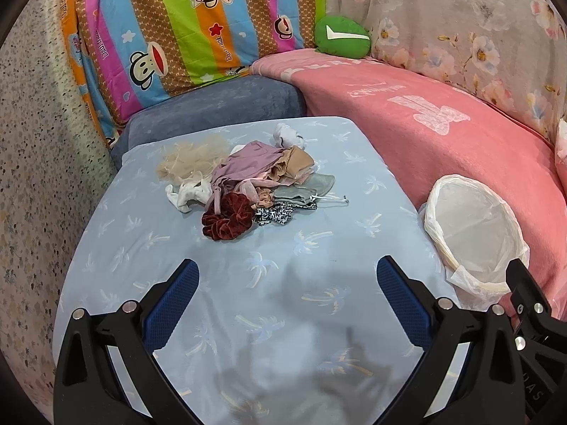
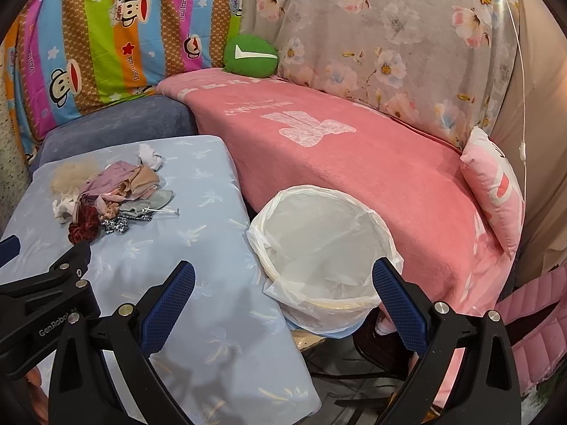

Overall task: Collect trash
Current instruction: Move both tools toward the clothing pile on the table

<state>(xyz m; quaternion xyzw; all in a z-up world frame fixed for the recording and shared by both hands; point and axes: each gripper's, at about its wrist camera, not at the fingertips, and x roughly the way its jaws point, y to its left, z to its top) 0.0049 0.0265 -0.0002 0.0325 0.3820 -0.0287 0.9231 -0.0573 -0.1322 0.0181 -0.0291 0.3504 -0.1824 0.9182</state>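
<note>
A pile of fabric scraps [image 1: 248, 177] lies on the light blue table [image 1: 248, 301]: a dark red scrunchie [image 1: 226, 219], white rags, purple and beige cloth, a leopard-print piece. The pile also shows in the right wrist view [image 2: 113, 191]. A white bin lined with a plastic bag [image 1: 475, 226] stands right of the table; it looks empty in the right wrist view [image 2: 326, 244]. My left gripper [image 1: 287, 276] is open and empty, above the table's near part, short of the pile. My right gripper [image 2: 283, 279] is open and empty, just in front of the bin.
A pink blanket [image 2: 354, 148] covers the sofa behind the bin. A green cushion [image 1: 342, 37], a striped cartoon quilt [image 1: 177, 28] and a floral sheet [image 2: 389, 35] lie behind. A pink pillow [image 2: 496, 191] is at right. A grey-blue cushion [image 1: 212, 102] adjoins the table's far edge.
</note>
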